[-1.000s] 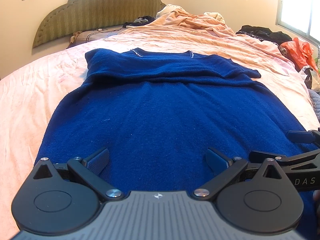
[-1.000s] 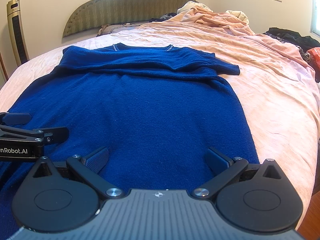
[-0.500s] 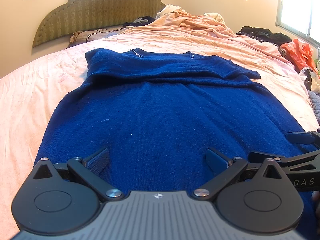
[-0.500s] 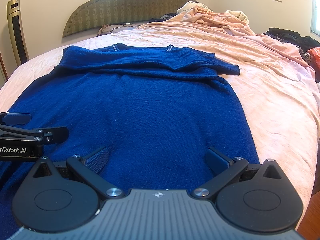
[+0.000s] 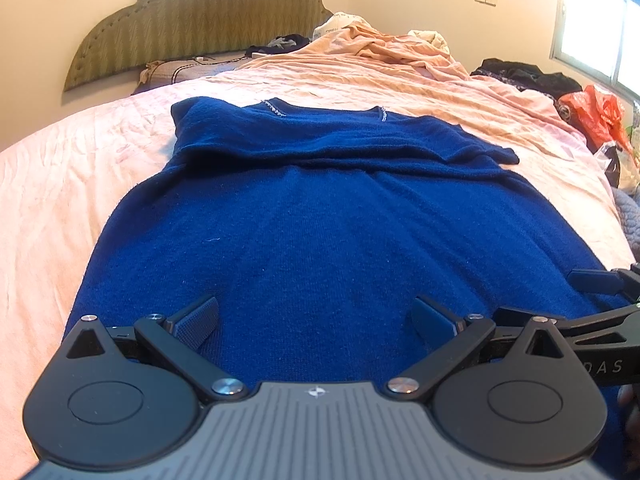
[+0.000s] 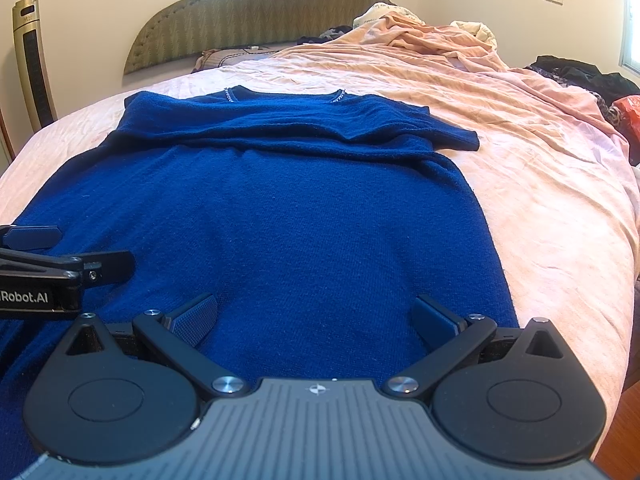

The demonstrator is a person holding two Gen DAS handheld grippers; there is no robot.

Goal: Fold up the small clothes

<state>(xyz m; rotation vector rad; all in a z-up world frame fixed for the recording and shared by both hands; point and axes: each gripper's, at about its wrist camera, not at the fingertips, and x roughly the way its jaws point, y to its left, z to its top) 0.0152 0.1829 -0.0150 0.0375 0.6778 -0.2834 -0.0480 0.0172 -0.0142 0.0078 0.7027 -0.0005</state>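
Left wrist view: The blue knit top [image 5: 320, 220] is laid flat on the pink bedsheet [image 5: 60, 184], hem toward the camera and neckline toward the headboard [image 5: 200, 16]. Both sleeves are seen folded inward across the chest, forming a band below the neckline; this first stage is judged complete. The body is not yet folded lengthwise, so the hem-to-shoulder fold is judged to remain. The left gripper [image 5: 316, 318] is held just above the hem with its jaws spread wide and nothing between them. Part of the right gripper [image 5: 592, 300] is visible at the right edge, close beside it. Compared with the earlier frames, no displacement of the garment or of either tool is detected.

Right wrist view: The same top [image 6: 300, 220] is shown with its right edge lying near the side of the bed. The right gripper [image 6: 316, 318] is positioned over the hem region, jaws fully released and empty. The left gripper [image 6: 60, 264] enters from the left, over the fabric. A pile of other clothes [image 6: 580, 72] is left at the far right, so further items are judged pending. Against the earlier frames, the scene is unchanged; both tools are held stationary.
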